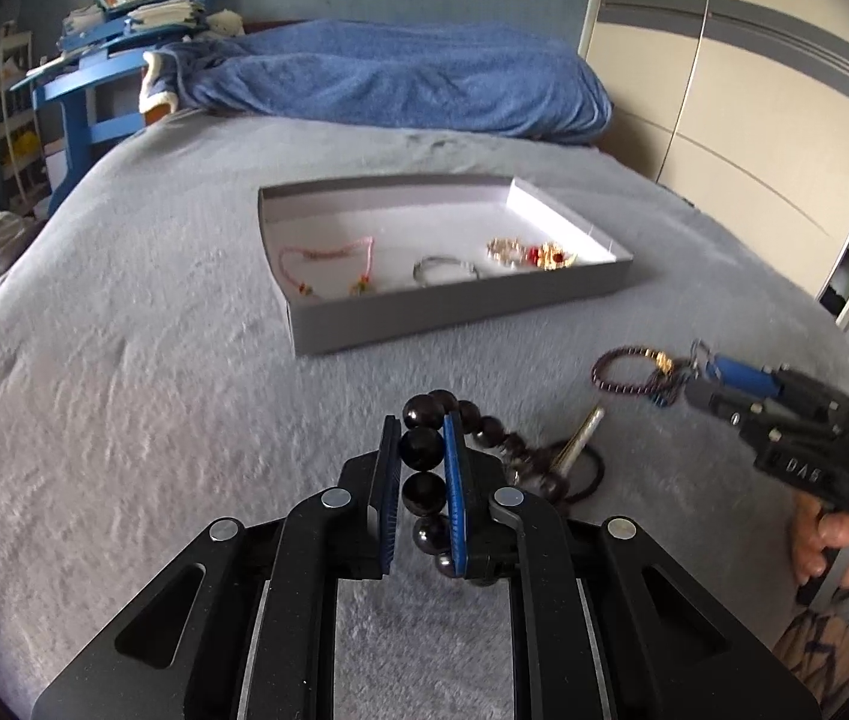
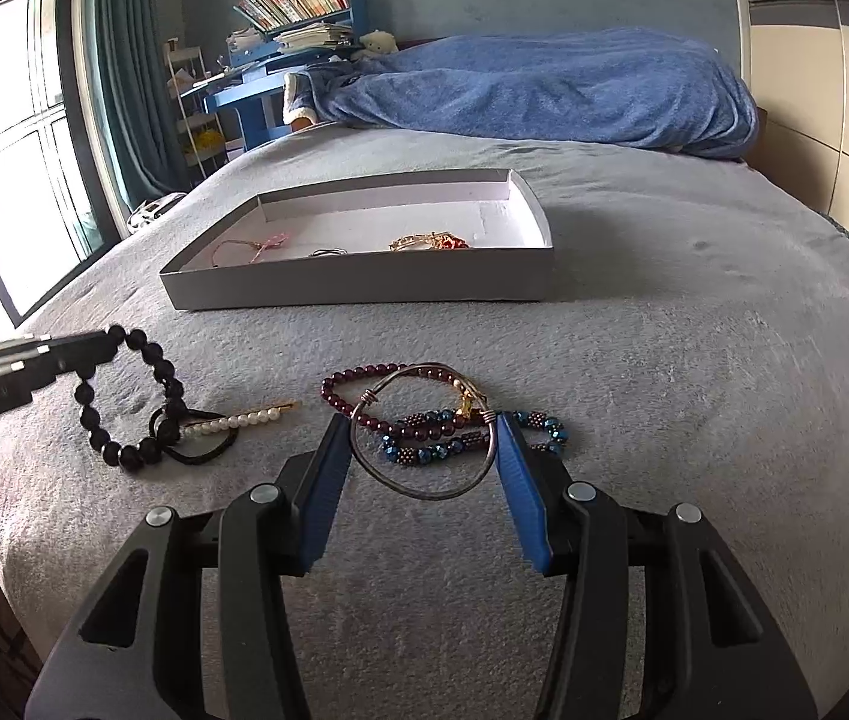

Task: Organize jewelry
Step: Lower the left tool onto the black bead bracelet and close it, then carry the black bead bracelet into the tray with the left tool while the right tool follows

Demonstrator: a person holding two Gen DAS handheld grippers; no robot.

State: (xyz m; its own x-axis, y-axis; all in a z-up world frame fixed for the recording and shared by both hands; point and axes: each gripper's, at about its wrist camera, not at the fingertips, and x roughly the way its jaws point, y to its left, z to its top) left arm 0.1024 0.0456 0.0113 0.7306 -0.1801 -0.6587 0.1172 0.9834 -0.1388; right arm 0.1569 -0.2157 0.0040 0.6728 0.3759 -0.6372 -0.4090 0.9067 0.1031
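Left hand-held gripper (image 1: 418,450) clenching black bead bracelet (image 1: 422,447) (far loop hidden), right hand-held gripper (image 2: 421,441) released

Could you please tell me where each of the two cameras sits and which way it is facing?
Left wrist: on the left claw, looking down across the bed at the grey tray; its pads clamp the black bead bracelet; right claw and a hand show.
Right wrist: on the open right claw over the wire bangle, facing the tray; left claw at left.
Shared: tray, bracelet, blue blanket.
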